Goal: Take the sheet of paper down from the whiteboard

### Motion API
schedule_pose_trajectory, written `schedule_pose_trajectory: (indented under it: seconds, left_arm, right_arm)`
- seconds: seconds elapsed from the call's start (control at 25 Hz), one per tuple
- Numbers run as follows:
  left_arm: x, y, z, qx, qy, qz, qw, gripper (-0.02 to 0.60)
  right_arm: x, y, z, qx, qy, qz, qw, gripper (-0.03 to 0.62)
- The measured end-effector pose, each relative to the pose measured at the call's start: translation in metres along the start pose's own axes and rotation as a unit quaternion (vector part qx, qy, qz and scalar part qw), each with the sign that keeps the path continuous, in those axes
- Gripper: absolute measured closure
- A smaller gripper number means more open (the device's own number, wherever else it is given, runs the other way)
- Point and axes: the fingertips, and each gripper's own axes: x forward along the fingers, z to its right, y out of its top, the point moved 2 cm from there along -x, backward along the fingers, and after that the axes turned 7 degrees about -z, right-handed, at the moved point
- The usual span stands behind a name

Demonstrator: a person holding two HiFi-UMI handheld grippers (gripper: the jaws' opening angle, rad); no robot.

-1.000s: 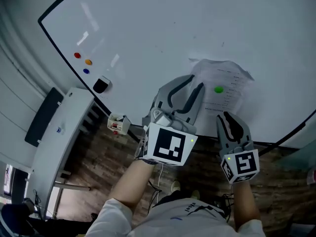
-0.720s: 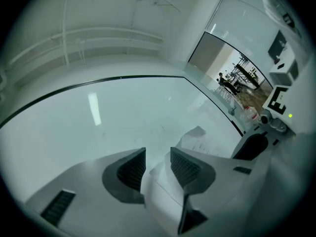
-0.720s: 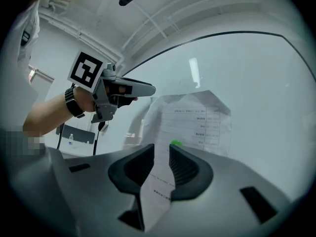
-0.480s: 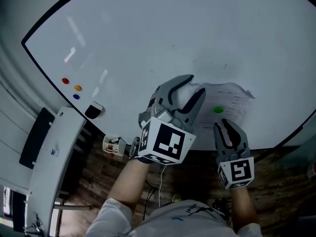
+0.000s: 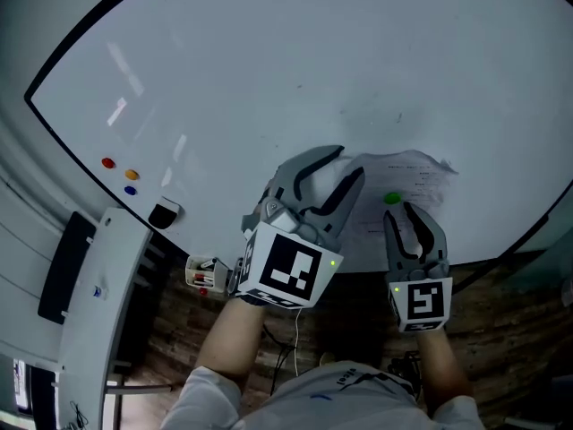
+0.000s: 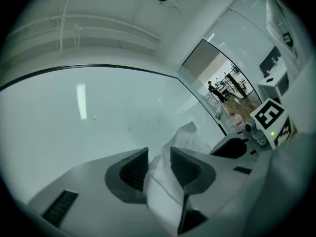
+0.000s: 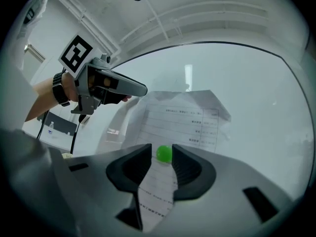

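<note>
In head view our left gripper point(image 5: 351, 161) hides the left part of the sheet of paper point(image 5: 419, 179); we can't read its print. The sheet sits low-right on the whiteboard point(image 5: 269, 79), long axis approx. up-down, under a green magnet point(image 5: 392, 199). Left jaws are released, w/ the curled sheet edge btwn them. Right gripper point(image 5: 405, 211) jaws are opening, magnet btwn the tips. An eraser point(image 5: 164, 213) sits far left.

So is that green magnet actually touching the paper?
Touching. The right gripper view shows the magnet sitting flat on the paper, well inside its edges, pinning it against the whiteboard.
</note>
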Motion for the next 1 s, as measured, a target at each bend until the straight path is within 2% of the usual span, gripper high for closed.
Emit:
schedule_pose_trajectory:
  seconds: [0.32, 0.48, 0.68, 0.88, 0.96, 1.0]
  left_arm:
    - [0.004, -0.001, 0.001, -0.030, -0.043, 0.012, 0.9985, 0.431]
    - [0.000, -0.001, 0.001, -0.041, -0.060, 0.022, 0.9971, 0.463]
    - [0.008, -0.007, 0.002, -0.031, -0.048, 0.011, 0.9983, 0.465]
    - [0.011, -0.005, 0.004, -0.036, -0.047, 0.017, 0.9981, 0.467]
    - [0.012, -0.006, 0.003, -0.038, -0.041, 0.016, 0.9983, 0.525]
    - [0.012, -0.007, 0.003, -0.037, -0.037, 0.014, 0.9985, 0.533]
  right_arm:
    - [0.007, -0.003, -0.004, 0.016, -0.004, -0.006, 1.000, 0.468]
    - [0.013, -0.004, -0.003, 0.005, -0.015, -0.003, 1.000, 0.468]
    - [0.015, -0.004, -0.002, -0.003, -0.031, -0.007, 0.999, 0.468]
    - [0.023, -0.006, -0.002, -0.012, -0.041, -0.014, 0.999, 0.464]
    - [0.024, -0.006, -0.002, -0.019, -0.048, -0.016, 0.999, 0.464]
    - [0.024, -0.006, -0.002, -0.022, -0.053, -0.017, 0.998, 0.464]
